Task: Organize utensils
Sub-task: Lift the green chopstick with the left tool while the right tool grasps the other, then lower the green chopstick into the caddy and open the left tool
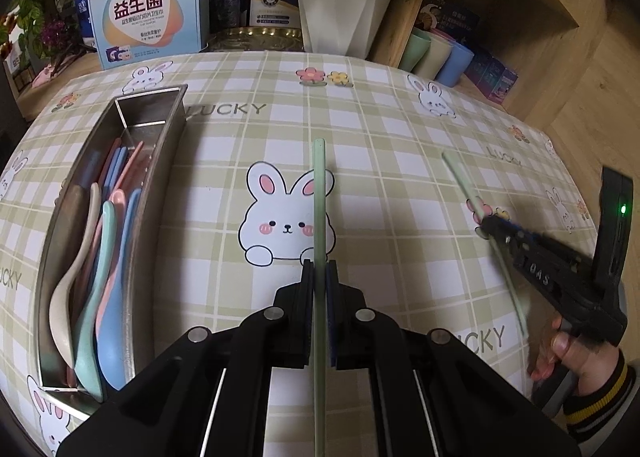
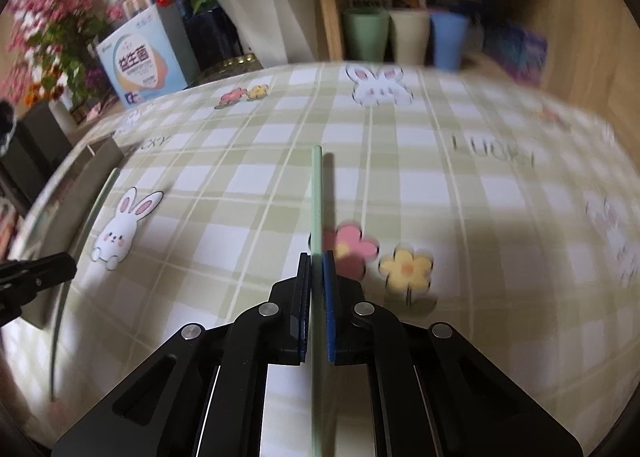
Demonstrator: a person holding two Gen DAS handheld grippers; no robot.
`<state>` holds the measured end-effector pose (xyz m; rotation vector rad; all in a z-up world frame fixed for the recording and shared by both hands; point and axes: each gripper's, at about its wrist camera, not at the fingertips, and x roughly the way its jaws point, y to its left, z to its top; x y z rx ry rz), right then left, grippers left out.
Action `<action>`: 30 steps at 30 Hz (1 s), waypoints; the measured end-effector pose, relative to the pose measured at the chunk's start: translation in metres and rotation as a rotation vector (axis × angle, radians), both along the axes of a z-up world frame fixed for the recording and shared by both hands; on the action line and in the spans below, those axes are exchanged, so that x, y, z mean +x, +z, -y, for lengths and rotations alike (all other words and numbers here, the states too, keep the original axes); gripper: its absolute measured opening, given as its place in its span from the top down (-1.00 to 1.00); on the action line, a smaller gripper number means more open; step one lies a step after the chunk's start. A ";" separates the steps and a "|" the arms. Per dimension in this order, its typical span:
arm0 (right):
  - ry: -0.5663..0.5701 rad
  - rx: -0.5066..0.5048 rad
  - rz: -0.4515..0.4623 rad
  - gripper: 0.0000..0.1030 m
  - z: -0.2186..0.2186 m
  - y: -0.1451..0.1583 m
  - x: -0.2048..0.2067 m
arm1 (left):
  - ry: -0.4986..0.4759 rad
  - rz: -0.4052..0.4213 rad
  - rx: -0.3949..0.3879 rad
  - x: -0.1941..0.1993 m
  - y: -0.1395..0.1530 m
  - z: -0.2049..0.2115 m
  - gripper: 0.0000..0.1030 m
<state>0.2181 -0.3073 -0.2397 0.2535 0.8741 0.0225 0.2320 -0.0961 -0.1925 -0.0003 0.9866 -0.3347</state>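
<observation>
My left gripper (image 1: 319,269) is shut on a pale green chopstick (image 1: 319,193) that sticks out forward over the rabbit-print tablecloth. To its left lies a long metal tray (image 1: 158,193) with several pastel spoons (image 1: 94,297) and chopsticks in it. At the right of the left wrist view, my right gripper (image 1: 486,223) holds a second green chopstick (image 1: 460,181) at a slant above the cloth. In the right wrist view, the right gripper (image 2: 317,261) is shut on that chopstick (image 2: 317,193). The left gripper (image 2: 70,267) shows at the left edge there, its chopstick (image 2: 100,197) blurred.
A white plant pot (image 1: 340,9), a light blue box (image 1: 148,17) and flowers stand along the table's far edge. Pastel cups (image 1: 436,53) sit in a wooden shelf at the back right. A hand in a striped cuff (image 1: 576,357) holds the right gripper.
</observation>
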 end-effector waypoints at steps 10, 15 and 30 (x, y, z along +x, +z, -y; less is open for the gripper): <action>-0.010 0.125 0.095 0.89 -0.012 0.041 -0.009 | 0.023 0.045 -0.050 0.005 0.036 -0.027 0.89; -0.018 0.160 0.105 0.89 -0.018 0.047 -0.018 | 0.052 0.034 -0.075 0.020 0.053 -0.065 0.89; -0.027 0.185 0.087 0.88 -0.020 0.041 -0.020 | 0.162 -0.141 -0.068 0.072 0.018 -0.133 0.89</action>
